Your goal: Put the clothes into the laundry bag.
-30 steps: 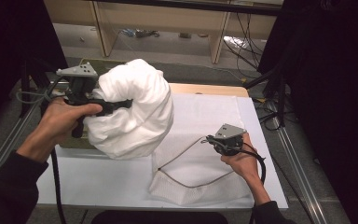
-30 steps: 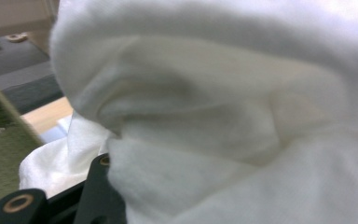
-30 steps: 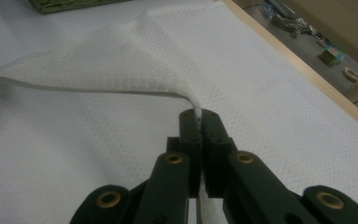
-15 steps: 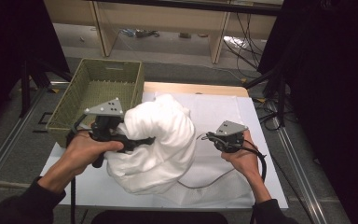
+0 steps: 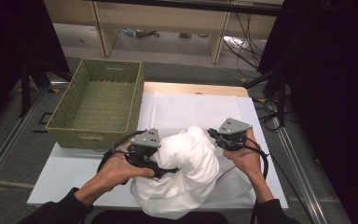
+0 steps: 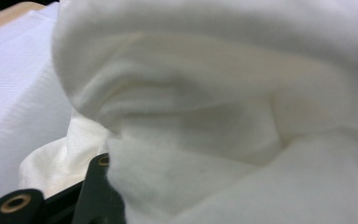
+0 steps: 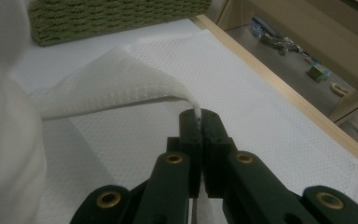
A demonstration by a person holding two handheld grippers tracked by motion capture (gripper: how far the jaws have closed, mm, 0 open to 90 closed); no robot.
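tools: 2 (left tool (image 5: 161, 170), right tool (image 5: 213, 135)) | pillow (image 5: 186, 172): 1 | pillowcase (image 5: 182, 109): 1 | basket (image 5: 95, 135): 1

A white-covered table (image 5: 70, 172) with a pale wooden edge (image 5: 196, 87) along its far side stands on a grey floor (image 5: 9, 154). Beyond it runs a low light-wood shelf unit (image 5: 168, 18) (small clutter and loose cables (image 5: 242, 37) lie on its bottom board). Black curtains (image 5: 335, 93) hang at the right, and more dark drapery (image 5: 4, 42) closes the left. A metal rail (image 5: 7, 142) crosses the floor on the left, another rail (image 5: 298, 186) on the right.
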